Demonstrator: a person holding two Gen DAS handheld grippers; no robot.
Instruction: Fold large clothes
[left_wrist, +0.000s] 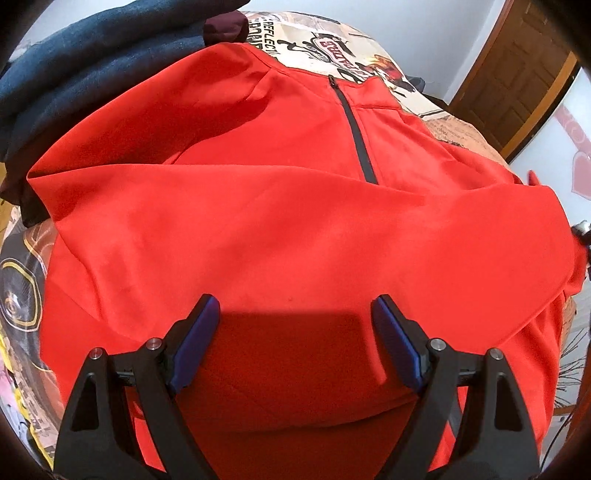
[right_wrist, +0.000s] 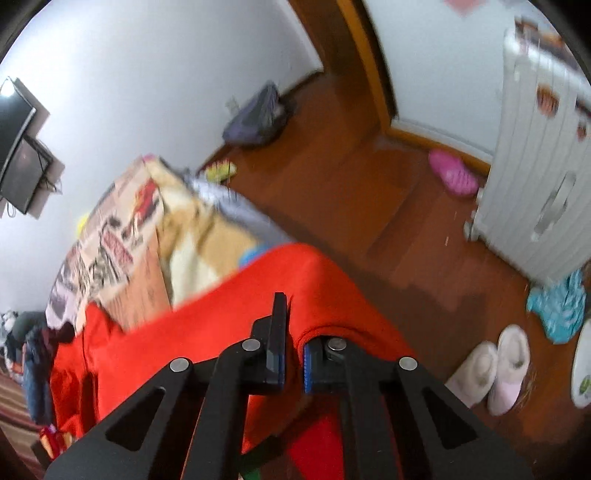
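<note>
A large red jacket (left_wrist: 280, 229) with a dark zipper (left_wrist: 356, 136) at its chest lies spread over the printed bed cover (left_wrist: 332, 44), one sleeve folded across its front. My left gripper (left_wrist: 295, 301) hovers just above the jacket's lower part, open, with only flat cloth under the blue pads (left_wrist: 197, 336). In the right wrist view the red jacket (right_wrist: 207, 332) hangs over the bed's side, and my right gripper (right_wrist: 293, 314) is shut on its edge, the fabric pinched between the fingers and draped over the right one.
Dark blue and maroon clothes (left_wrist: 74, 74) are piled at the bed's far left. Beside the bed, on the wooden floor (right_wrist: 351, 184), lie pale slippers (right_wrist: 491, 369), a pink shoe (right_wrist: 452, 175) and a teal cloth (right_wrist: 561, 306). A white ribbed case (right_wrist: 535, 184) stands at right.
</note>
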